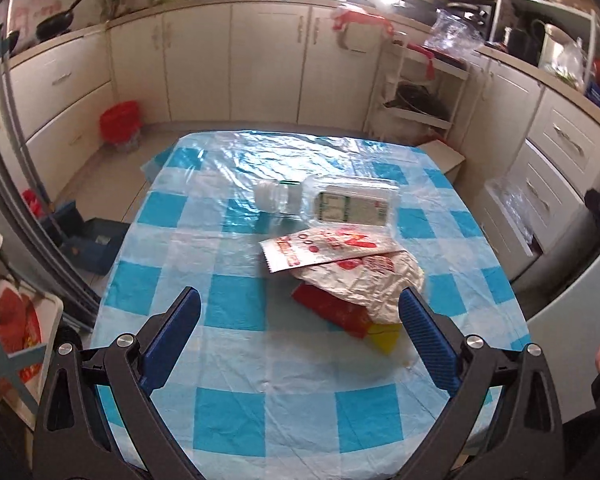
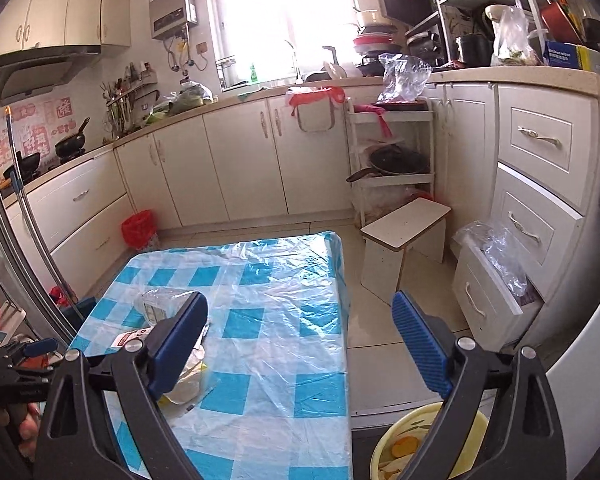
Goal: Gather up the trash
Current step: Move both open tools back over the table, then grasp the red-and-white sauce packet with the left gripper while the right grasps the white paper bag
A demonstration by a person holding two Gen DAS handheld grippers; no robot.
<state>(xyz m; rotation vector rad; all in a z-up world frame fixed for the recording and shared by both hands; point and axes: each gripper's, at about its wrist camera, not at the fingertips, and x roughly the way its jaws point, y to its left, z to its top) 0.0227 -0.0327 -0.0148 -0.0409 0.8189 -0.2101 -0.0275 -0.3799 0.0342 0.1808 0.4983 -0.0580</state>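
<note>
**Two released claws over a kitchen table with a small heap of trash**

A table (image 1: 235, 360) covered in a blue-and-white checked plastic cloth stands in the middle of a cream-cabinet kitchen. Near its centre lies the trash, all bunched together: a clear plastic bottle (image 1: 332, 202) on its side with its white cap pointing left, a flat red-and-white paper wrapper (image 1: 320, 252) just in front of it, a crumpled white paper bag (image 1: 364, 280) under the wrapper's near edge, and a red and yellow carton (image 1: 340, 312) poking out beneath the bag.

The left claw (image 1: 300, 320) hangs above the near half of the table, released, its blue-padded jaws spread wide and gripping nothing; the right jaw tip sits just beside the crumpled bag.

The right claw (image 2: 300, 320) is also released and empty, jaws wide, held off the table's right edge, above the floor. In its view the trash heap shows partly behind the left jaw. A yellow bowl (image 2: 384, 448) holding food scraps sits low at the right. A red-lined bin (image 2: 139, 230) stands on the floor by the far cabinets.
</note>
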